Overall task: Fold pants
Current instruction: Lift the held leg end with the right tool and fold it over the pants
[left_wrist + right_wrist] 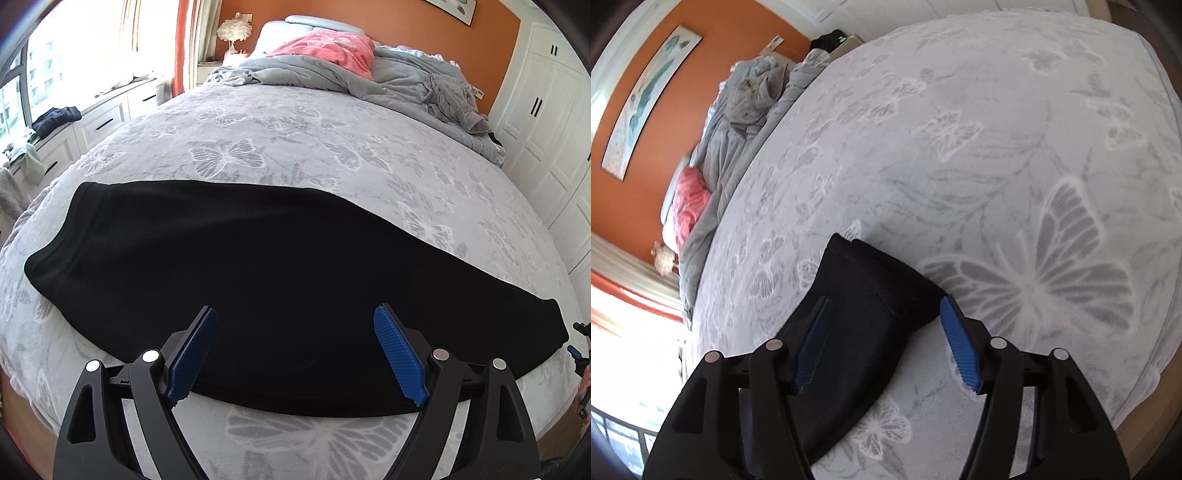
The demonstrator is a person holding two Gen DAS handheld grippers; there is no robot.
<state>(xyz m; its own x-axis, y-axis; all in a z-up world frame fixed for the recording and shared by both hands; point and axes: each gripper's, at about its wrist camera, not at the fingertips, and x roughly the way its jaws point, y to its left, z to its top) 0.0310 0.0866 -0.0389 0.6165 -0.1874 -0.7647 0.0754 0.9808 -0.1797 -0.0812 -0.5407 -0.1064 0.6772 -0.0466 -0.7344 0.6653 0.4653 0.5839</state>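
Black pants (258,266) lie flat across the near part of the bed, folded lengthwise, waistband at the left and leg hems at the right. My left gripper (295,325) is open and empty, above the pants' near edge at their middle. In the right wrist view the hem end of the pants (864,295) lies between the open jaws of my right gripper (886,314); the blue pads (955,339) hold nothing. The right gripper also shows at the far right edge of the left wrist view (580,343).
The bed (332,147) has a grey butterfly-print cover. A crumpled grey duvet (406,81) and a pink pillow (332,48) lie at the headboard. White cabinets (546,122) stand on the right, a window bench with clothes (55,118) on the left.
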